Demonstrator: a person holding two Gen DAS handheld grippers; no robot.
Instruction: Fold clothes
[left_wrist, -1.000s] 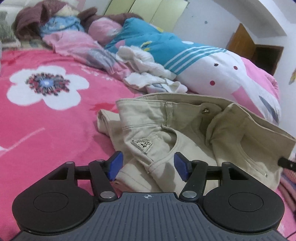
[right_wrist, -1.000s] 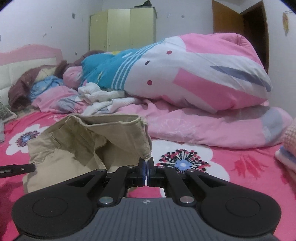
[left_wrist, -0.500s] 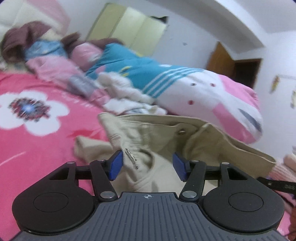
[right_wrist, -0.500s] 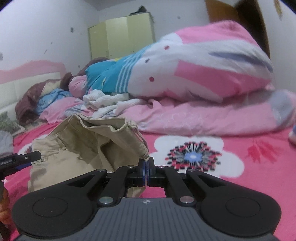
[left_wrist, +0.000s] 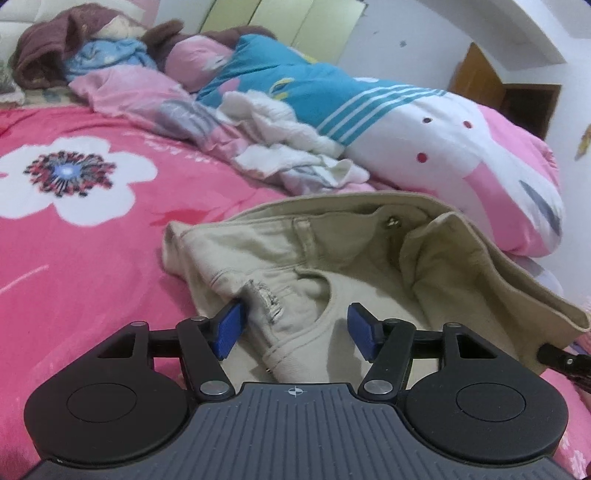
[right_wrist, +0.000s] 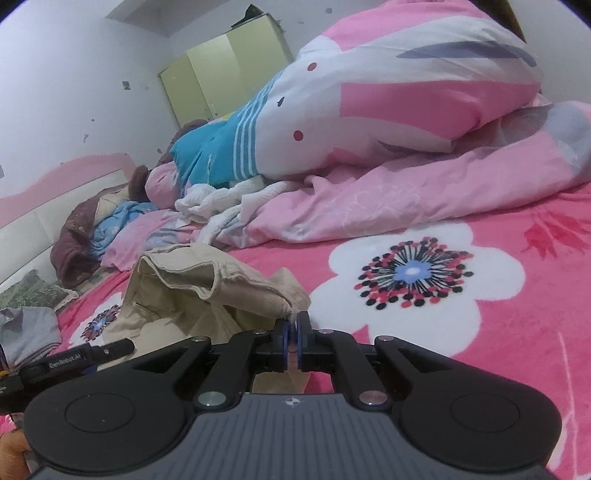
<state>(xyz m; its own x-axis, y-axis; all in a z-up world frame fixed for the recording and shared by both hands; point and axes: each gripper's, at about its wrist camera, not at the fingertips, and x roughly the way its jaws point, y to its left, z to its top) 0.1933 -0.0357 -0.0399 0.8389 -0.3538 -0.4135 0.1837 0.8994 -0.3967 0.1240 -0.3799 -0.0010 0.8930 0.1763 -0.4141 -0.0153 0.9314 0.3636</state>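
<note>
Bedroom, pink flower-print fleece blanket: crumpled beige cotton trousers directly ahead of left gripper, blue pads spread wide astride the pocket seam. Waistband running rightward, far corner pinched tight in right gripper. Left nearer the free end.

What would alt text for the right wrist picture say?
A handheld gripper pinches the edge of rumpled beige trousers between its closed fingers, above a pink flowered bedspread. Behind lie a heaped pink quilt and a pale green wardrobe.
</note>
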